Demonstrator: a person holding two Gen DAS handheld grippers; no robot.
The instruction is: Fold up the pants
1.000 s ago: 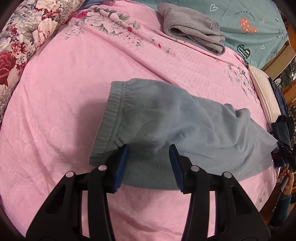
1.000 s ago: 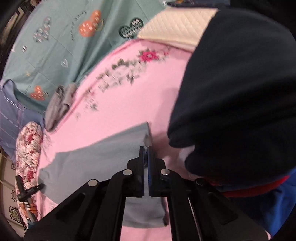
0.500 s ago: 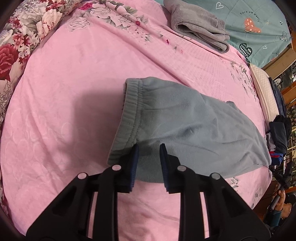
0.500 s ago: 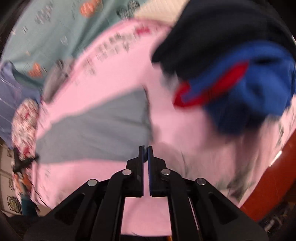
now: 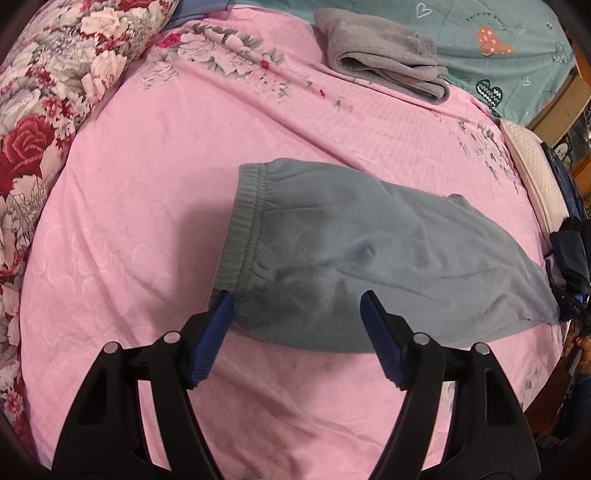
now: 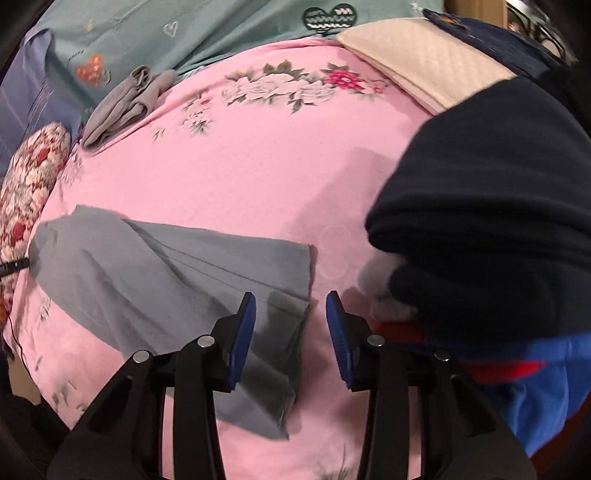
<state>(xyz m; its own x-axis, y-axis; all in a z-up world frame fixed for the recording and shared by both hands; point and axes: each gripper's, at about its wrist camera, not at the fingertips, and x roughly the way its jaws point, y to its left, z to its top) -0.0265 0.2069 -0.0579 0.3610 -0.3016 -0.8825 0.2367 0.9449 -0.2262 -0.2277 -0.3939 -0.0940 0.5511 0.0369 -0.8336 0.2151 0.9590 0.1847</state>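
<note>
Left wrist view shows the left gripper (image 5: 296, 308) with its jaws spread wide and holding nothing, poised over the near edge of the pants (image 5: 354, 258) just below the ribbed waistband (image 5: 242, 229). Right wrist view shows the right gripper (image 6: 290, 309) likewise spread and empty, straddling the corner of the leg hem (image 6: 295, 291). The grey-blue pants lie flat on the pink bed (image 5: 147, 184), apparently already doubled lengthwise, one leg over the other, with a few soft wrinkles. The crosswise folds, hem toward waistband, look not yet done. Farther off, a folded grey garment (image 5: 384, 59) rests near the teal quilt (image 5: 480, 33), and a dark pile of clothes (image 6: 487, 206) sits just beside the hem.
</note>
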